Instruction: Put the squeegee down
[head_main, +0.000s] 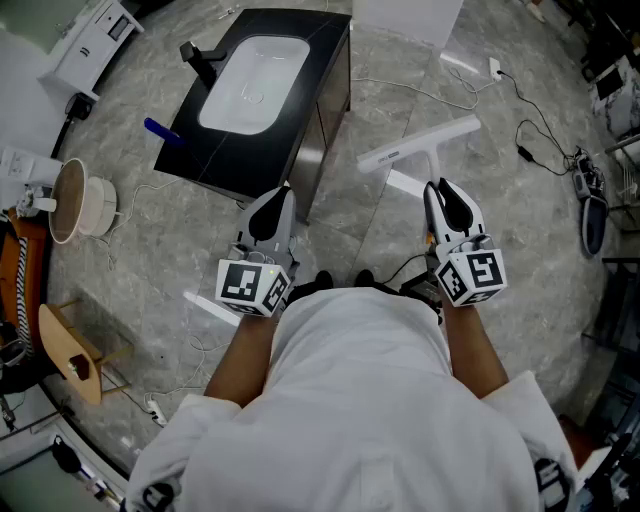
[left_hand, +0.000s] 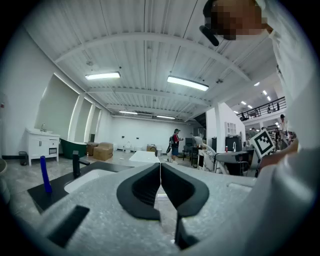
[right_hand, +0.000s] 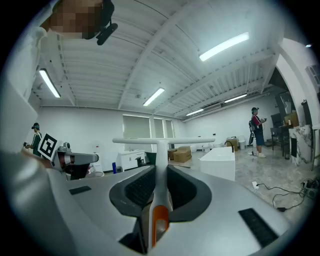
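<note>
My right gripper (head_main: 441, 190) is shut on the handle of a white squeegee (head_main: 420, 146), whose T-shaped blade sticks out ahead of me over the grey stone floor. In the right gripper view the squeegee (right_hand: 158, 150) runs straight out between the jaws; its handle is white with an orange inset and the blade lies level. Over at the left, my left gripper (head_main: 282, 192) is shut with nothing in it, close to the front corner of the black vanity (head_main: 325, 60). The left gripper (left_hand: 160, 167) shows both jaws touching.
The black vanity holds a white basin (head_main: 252, 82), a black faucet (head_main: 200, 60) and a blue stick-like item (head_main: 161, 131). A white fan (head_main: 78, 200) and a wooden stool (head_main: 72, 357) stand at the left. Cables (head_main: 535, 130) trail across the floor at the right.
</note>
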